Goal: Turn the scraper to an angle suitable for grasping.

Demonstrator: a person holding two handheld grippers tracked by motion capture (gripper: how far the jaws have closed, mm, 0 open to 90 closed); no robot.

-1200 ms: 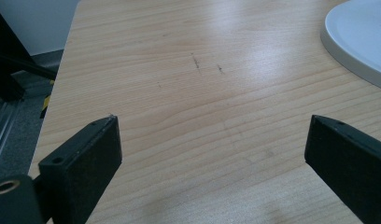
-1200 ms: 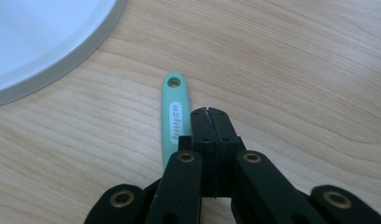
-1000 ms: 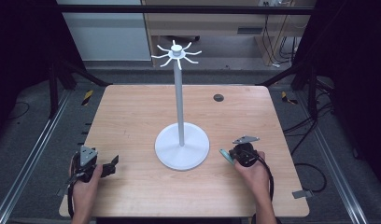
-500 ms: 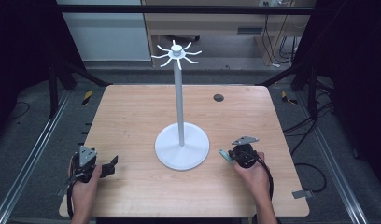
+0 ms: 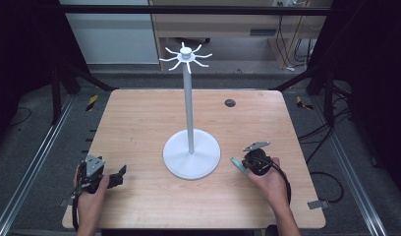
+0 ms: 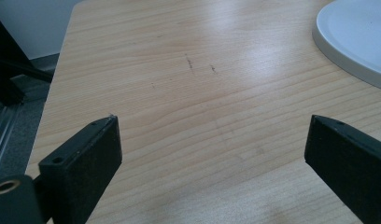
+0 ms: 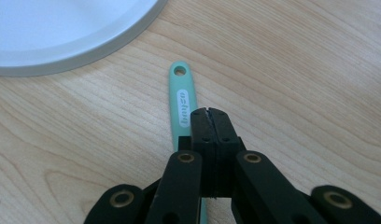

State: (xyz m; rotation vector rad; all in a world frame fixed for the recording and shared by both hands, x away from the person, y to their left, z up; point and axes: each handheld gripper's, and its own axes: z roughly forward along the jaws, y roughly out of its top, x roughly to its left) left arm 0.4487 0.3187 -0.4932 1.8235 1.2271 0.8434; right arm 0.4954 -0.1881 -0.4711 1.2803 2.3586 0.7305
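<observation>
Counter [image 5: 139, 128]: a pale wooden top, mostly bare, with a small dark round spot [image 5: 230, 103] near the far edge.
Stand [image 5: 191, 152]: a white round base at mid-counter with a thin upright pole and short hooks fanning out at the top; the hooks carry nothing, and they look made for hanging things by a hole.
Teal handle [image 7: 183, 107]: a slim mint-green utensil handle with a hanging hole at its tip and a white label, lying low over the wood just beside the rim of the stand's base, its tip pointing toward that base.
Right claw [image 7: 210, 122]: jaws pressed together; the teal handle runs under them and they seem to pinch it, though the contact itself is hidden. The grip sits back from the hole, which would leave the hole free for a hook.
Left claw [image 6: 212, 154]: jaws spread wide over bare wood at the near left of the counter, holding nothing, well apart from the handle; probably parked clear of the work.
Task's thing: judged to be the teal handle, at the right claw.
</observation>
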